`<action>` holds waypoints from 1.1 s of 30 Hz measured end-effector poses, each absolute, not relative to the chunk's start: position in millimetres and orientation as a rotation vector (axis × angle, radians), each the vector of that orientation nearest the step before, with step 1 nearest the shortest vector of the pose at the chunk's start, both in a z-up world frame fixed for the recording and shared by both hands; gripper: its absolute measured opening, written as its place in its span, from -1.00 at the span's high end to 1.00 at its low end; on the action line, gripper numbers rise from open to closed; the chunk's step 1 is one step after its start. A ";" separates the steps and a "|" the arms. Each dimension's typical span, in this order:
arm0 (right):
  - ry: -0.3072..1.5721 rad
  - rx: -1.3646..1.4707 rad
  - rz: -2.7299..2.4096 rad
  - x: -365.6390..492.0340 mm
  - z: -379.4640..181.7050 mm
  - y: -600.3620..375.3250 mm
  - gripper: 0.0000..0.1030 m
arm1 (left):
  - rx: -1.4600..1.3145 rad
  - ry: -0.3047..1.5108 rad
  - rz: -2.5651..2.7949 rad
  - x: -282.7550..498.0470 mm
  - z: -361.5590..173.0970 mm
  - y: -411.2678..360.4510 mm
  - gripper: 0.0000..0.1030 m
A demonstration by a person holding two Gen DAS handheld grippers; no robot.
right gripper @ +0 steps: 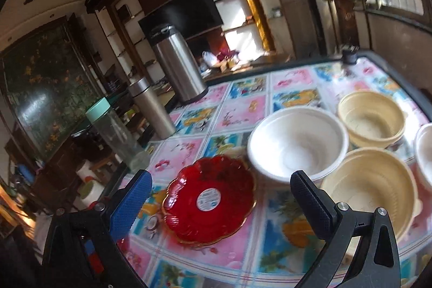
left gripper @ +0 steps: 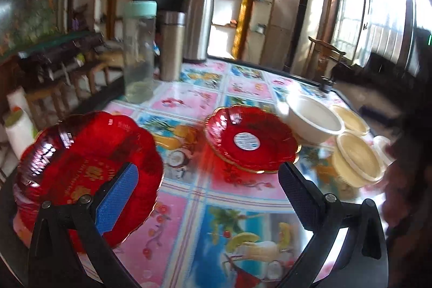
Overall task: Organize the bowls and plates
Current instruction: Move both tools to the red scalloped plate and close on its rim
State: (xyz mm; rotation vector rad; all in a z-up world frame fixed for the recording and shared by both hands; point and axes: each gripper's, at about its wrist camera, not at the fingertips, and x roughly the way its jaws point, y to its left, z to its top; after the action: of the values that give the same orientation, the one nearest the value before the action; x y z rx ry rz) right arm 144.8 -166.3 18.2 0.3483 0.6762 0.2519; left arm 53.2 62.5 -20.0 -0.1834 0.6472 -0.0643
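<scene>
In the left wrist view a large red scalloped plate (left gripper: 81,163) lies at the table's left edge, partly behind the blue pad of my left gripper (left gripper: 208,180), which is open and holds nothing. A smaller red plate with a round white sticker (left gripper: 251,139) sits mid-table. Right of it are a white bowl (left gripper: 313,118) and two cream bowls (left gripper: 359,155). My right gripper (right gripper: 221,193) is open above the stickered red plate (right gripper: 210,201). Beyond it stand the white bowl (right gripper: 297,145), a far cream bowl (right gripper: 372,118) and a near cream bowl (right gripper: 370,185).
A glass bottle with a mint lid (right gripper: 113,131), a steel thermos (right gripper: 151,107) and a tall steel flask (right gripper: 178,66) stand along the table's far left. Another white bowl (right gripper: 424,147) shows at the right edge. A blurred hand (left gripper: 399,180) is at the right.
</scene>
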 end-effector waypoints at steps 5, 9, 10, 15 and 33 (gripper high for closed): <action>0.851 0.638 0.371 170.2 -23.9 -189.1 -0.99 | -0.287 0.834 -0.185 113.3 22.5 77.2 -1.00; 0.890 0.740 0.356 173.0 -41.4 -201.6 -0.99 | -0.380 0.979 -0.274 167.1 25.8 71.4 -1.00; 0.895 0.731 0.352 173.2 -42.2 -200.7 -0.99 | -0.399 1.016 -0.284 177.9 21.6 69.2 -1.00; 0.928 0.747 0.380 176.8 -48.1 -199.9 -0.99 | -0.555 1.184 -0.261 209.3 -19.0 68.1 -1.00; 1.022 0.858 0.384 189.2 -76.8 -196.3 -0.72 | -0.690 1.222 -0.320 213.6 -53.8 79.8 -1.00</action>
State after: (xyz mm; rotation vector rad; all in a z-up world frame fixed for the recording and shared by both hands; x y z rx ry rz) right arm 189.2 -196.3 -76.8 0.8578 1.0220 0.3840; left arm 213.6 79.8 -53.8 -0.6903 1.2224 -0.3201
